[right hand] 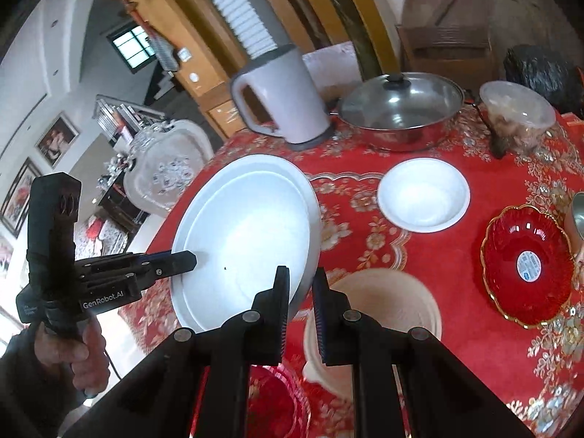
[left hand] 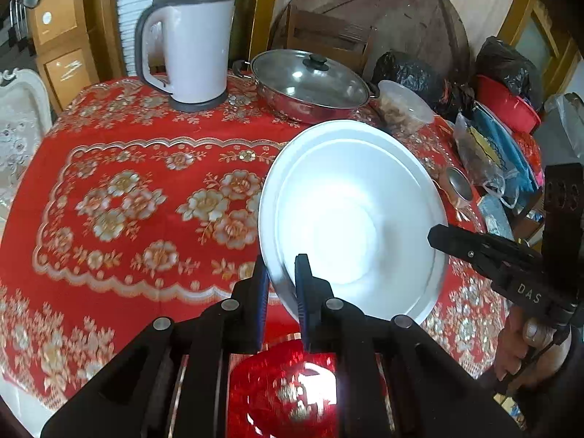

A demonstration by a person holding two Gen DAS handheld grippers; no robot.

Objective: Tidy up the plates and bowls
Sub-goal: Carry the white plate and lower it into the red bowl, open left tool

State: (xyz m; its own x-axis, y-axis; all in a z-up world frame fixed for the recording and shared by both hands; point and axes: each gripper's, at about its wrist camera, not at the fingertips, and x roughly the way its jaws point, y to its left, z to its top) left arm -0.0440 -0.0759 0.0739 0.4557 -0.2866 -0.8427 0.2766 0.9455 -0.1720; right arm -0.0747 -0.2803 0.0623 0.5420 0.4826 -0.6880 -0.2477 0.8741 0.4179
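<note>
"GenRobot.AI" reads in white along the left gripper (right hand: 184, 261), and "DAS" marks the right gripper (left hand: 443, 237), as both clamp opposite edges of a large white plate (left hand: 350, 215) held tilted above a table draped in a red cloth (left hand: 146, 189) with gold flowers. The plate's face tips toward the cameras, its far rim raised. A hand (right hand: 78, 354) grips the left tool's handle. On the cloth sit a small white bowl (right hand: 423, 195), a cream bowl (right hand: 379, 321) just beside the right gripper's fingers, and a red glass dish (right hand: 525, 266) bearing a round blue-and-white sticker too small to read. Behind stand a white kettle (left hand: 189, 51), a lidded steel pan (left hand: 310, 87) and a clear plastic tub (left hand: 405, 106). Framed pictures hang on the room's white wall at left.
</note>
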